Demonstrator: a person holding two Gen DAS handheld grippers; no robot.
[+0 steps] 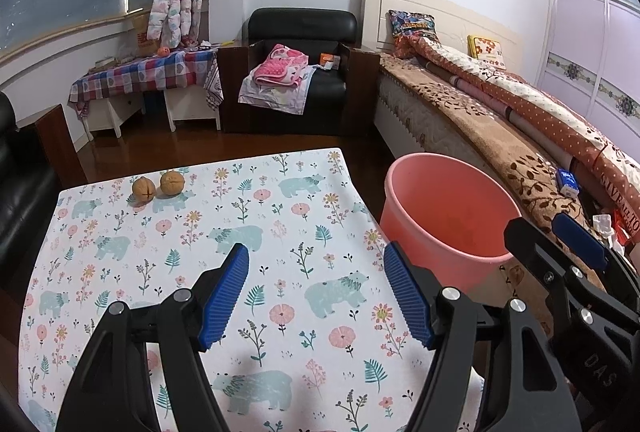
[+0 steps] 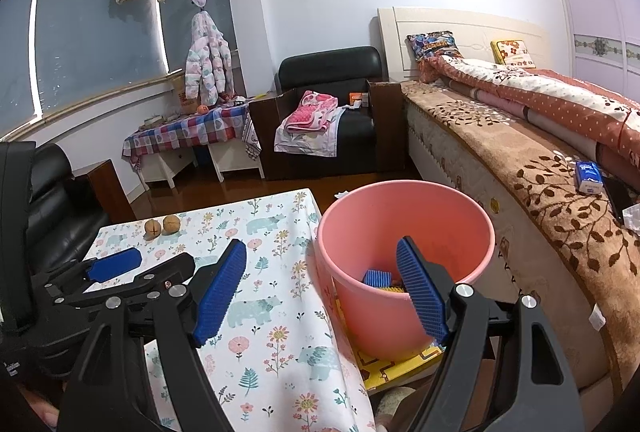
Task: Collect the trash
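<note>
Hovering: left gripper (image 1: pixel 316 288) & right gripper (image 2: pixel 320 284) both wide open, empty. 2 walnuts (image 1: pixel 158 186) at far edge of table (image 1: pixel 280 216), pink bin (image 1: pixel 448 216) beside. Walnuts light, hard, round, may roll; grip across middle.

Smooth pink plastic bin (image 2: pixel 404 252); printed cloth table cover (image 1: pixel 280 232); ribbed blue tool pads (image 1: pixel 224 292).
</note>
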